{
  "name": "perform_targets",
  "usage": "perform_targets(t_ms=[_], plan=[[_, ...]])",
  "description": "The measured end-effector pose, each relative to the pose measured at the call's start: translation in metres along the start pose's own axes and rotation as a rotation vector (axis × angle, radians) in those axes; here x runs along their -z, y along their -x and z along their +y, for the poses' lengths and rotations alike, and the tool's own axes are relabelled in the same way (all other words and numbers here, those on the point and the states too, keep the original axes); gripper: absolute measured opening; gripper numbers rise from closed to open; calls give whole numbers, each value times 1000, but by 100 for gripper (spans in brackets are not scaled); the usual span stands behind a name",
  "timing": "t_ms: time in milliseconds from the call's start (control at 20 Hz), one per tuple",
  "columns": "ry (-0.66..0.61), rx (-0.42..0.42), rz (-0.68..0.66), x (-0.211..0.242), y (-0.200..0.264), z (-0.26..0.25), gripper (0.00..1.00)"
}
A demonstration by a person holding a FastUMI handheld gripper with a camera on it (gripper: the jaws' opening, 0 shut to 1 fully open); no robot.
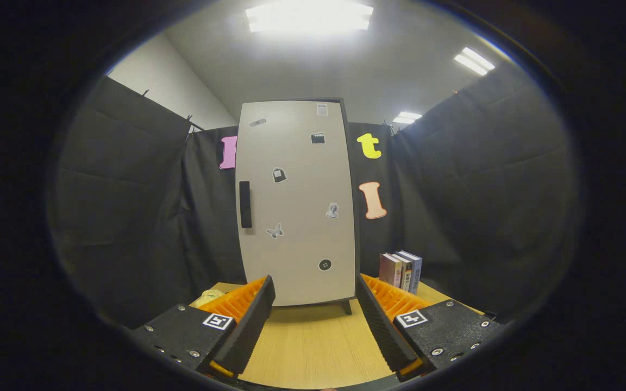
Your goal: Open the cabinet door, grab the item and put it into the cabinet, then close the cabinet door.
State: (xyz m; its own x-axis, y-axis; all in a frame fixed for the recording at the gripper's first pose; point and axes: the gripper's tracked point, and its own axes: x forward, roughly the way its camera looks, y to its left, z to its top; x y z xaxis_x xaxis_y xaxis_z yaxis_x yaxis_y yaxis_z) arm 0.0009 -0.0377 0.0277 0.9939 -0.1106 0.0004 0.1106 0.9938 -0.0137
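On the left, just past the left finger, a small pale lumpy thing (208, 297) sits on the wooden worktop (313, 347). It may be the item to put away, but most of it is hidden, so I cannot tell what it is. It looks soft and light, so a gentle pinch around its middle should do. Next comes the cabinet (296, 201), tall and pale, standing right ahead of the gripper (313, 317). Its door is closed. The door looks flat, hard and stiff, and it should swing without bending. The best place to take hold is the dark handle (245, 204), a straight bar on the door's left edge. It looks thin and smooth, so the fingers could slip off. Some small stickers are on the door. The jaws are wide open and hold nothing, with bare worktop between them. On the right, beyond the right finger, 3 books (401, 270) stand upright beside the cabinet. They look hard and heavier.
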Motion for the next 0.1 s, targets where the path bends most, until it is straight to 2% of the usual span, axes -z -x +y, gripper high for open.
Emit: perform_targets(t_ms=[100], plan=[[0, 1, 0, 0, 1, -3, 93]])
